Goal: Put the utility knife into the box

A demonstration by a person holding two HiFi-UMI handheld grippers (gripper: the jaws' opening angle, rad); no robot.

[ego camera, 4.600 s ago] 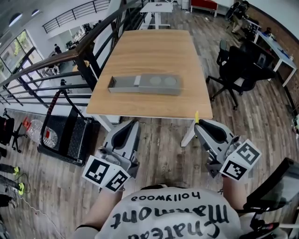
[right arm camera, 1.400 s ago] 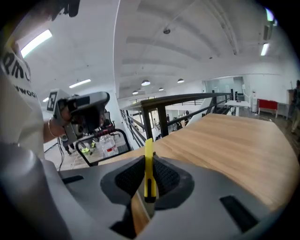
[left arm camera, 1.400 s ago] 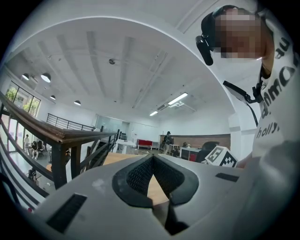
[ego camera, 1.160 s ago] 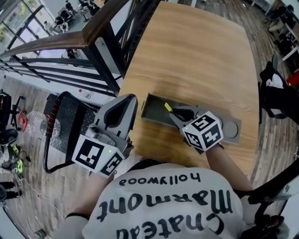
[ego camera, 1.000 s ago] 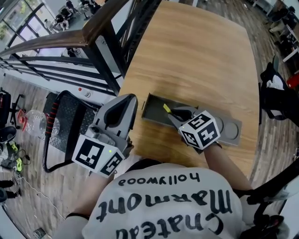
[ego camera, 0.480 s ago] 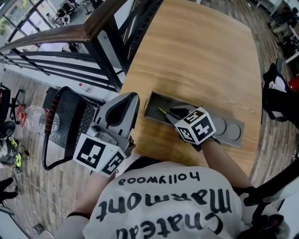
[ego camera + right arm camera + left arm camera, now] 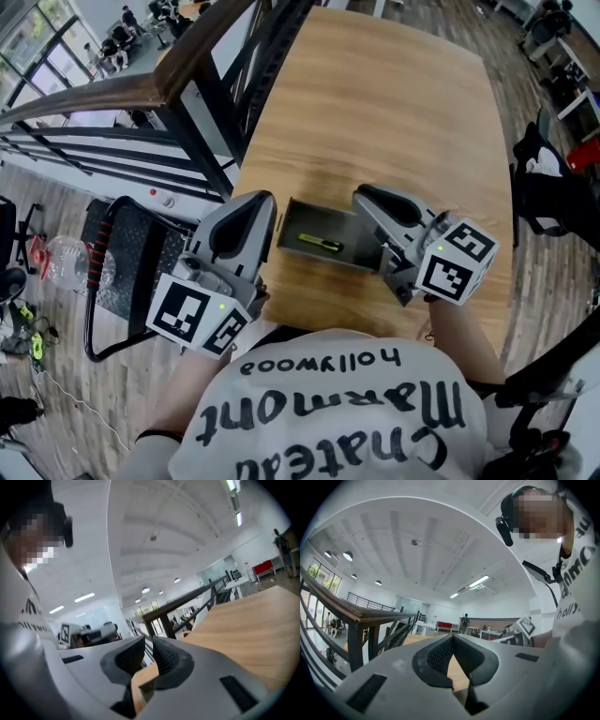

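The utility knife (image 7: 319,244), black with a yellow-green stripe, lies flat inside the open grey box (image 7: 289,228) near the front edge of the wooden table (image 7: 375,103). My right gripper (image 7: 366,195) hovers over the box's right part and hides it. Its jaws stand a little apart with nothing between them, as the right gripper view (image 7: 148,641) shows. My left gripper (image 7: 261,200) hangs just left of the box at the table's edge. It is shut and empty in the left gripper view (image 7: 453,637).
A dark railing (image 7: 202,56) runs along the table's left side. A black frame (image 7: 122,253) stands on the floor below my left gripper. A black office chair (image 7: 544,178) sits off the table's right edge.
My right gripper held the knife low in the box half a second ago. It has let go, risen and drawn back to the right. The knife now lies in the box. The left gripper barely moved.
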